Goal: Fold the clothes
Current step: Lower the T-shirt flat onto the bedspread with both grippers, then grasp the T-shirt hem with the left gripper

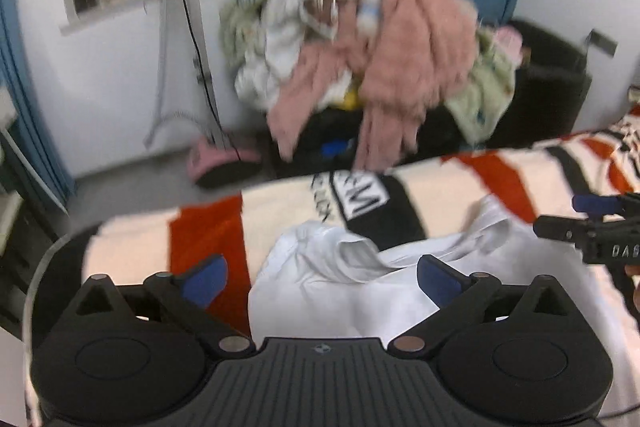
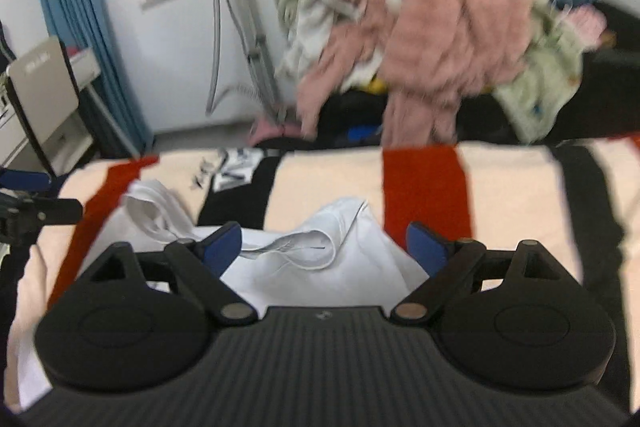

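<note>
both grippers, left gripper [image 1: 322, 277] and right gripper [image 2: 322, 247], hang with fingers spread wide over a rumpled white shirt [image 1: 340, 291] lying on the striped blanket [image 1: 276, 203], pinching nothing.

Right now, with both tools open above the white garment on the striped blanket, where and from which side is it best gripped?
Probably at the two raised folds along the white garment's far edge. The left tool faces one ridge, the right tool another by the neckline. Come from the near side, angled down, since the ridges stand off the blanket while the rest lies flat.
</note>
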`<state>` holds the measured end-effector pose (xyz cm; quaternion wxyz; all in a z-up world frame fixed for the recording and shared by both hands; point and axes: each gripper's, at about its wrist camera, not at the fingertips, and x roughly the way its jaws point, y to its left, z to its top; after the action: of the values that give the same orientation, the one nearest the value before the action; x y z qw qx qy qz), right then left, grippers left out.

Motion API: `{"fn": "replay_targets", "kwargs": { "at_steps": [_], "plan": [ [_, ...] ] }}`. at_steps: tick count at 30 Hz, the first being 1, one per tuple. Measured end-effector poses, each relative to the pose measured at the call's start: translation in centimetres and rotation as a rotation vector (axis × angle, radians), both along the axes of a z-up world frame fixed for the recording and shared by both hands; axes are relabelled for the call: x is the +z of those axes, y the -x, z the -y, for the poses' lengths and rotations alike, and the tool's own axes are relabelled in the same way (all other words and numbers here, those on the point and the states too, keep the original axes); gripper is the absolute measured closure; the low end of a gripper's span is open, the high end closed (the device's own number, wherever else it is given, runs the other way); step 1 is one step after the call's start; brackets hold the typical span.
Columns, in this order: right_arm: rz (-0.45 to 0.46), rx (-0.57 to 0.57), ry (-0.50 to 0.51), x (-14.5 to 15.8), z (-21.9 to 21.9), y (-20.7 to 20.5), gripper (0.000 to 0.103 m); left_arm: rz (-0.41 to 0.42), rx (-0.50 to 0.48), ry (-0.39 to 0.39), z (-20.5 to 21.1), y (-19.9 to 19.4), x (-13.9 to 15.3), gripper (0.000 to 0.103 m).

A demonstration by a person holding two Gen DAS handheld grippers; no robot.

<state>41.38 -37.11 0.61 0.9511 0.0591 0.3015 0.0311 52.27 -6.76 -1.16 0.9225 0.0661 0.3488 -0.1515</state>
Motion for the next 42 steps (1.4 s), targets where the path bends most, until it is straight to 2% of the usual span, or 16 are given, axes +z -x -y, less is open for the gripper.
{"fn": "replay_targets", "kwargs": {
  "at_steps": [2, 5, 9, 11, 16, 23, 27, 30, 32, 35, 37, 40, 42],
  "plan": [
    [0.079, -0.028, 0.008, 1.6, -0.5, 4.3, 0.012, 0.063, 0.026, 0.054, -0.2, 3.8, 2.7, 0.001],
    [0.149, -0.056, -0.030, 3.2, -1.0, 11.0, 0.012, 0.118, 0.067, 0.140, -1.1, 10.4, 4.9, 0.001],
    [0.209, -0.077, -0.045, 4.5, -1.9, 19.7, 0.012, 0.169, 0.110, 0.178, -2.1, 20.1, 7.1, 0.001],
    [0.247, -0.083, -0.051, 5.0, -2.2, 23.8, 0.012, 0.178, 0.106, 0.191, -2.8, 24.7, 7.6, 0.001],
    [0.297, -0.105, -0.047, 6.4, -3.0, 32.4, 0.012, 0.169, 0.172, 0.245, -5.2, 35.0, 8.5, 0.001],
    [0.352, -0.115, -0.047, 9.5, -3.9, 40.6, 0.012, 0.140, 0.284, 0.293, -8.9, 44.6, 12.0, 0.001],
    [0.351, -0.136, -0.081, 11.5, -4.6, 43.2, 0.012, 0.096, 0.333, 0.339, -10.8, 47.6, 13.9, 0.002],
    [0.289, -0.169, -0.153, 12.6, -4.8, 43.3, 0.012, 0.073, 0.361, 0.347, -11.5, 48.8, 14.8, 0.003],
    [0.239, -0.178, -0.199, 13.0, -4.9, 42.8, 0.012, 0.069, 0.375, 0.336, -11.4, 48.4, 14.7, 0.003],
    [0.234, -0.182, -0.199, 12.5, -5.9, 42.2, 0.012, 0.076, 0.386, 0.315, -10.9, 46.4, 13.4, 0.004],
    [0.253, -0.172, -0.164, 11.4, -6.5, 41.8, 0.012, 0.066, 0.400, 0.337, -11.0, 44.8, 11.1, 0.006],
    [0.306, -0.133, -0.115, 9.0, -6.7, 40.8, 0.012, 0.029, 0.427, 0.416, -11.8, 41.8, 6.5, 0.013],
    [0.332, -0.150, -0.106, 5.9, -6.0, 39.6, 0.012, 0.005, 0.442, 0.463, -12.4, 39.6, 3.6, 0.018]
  ]
}}
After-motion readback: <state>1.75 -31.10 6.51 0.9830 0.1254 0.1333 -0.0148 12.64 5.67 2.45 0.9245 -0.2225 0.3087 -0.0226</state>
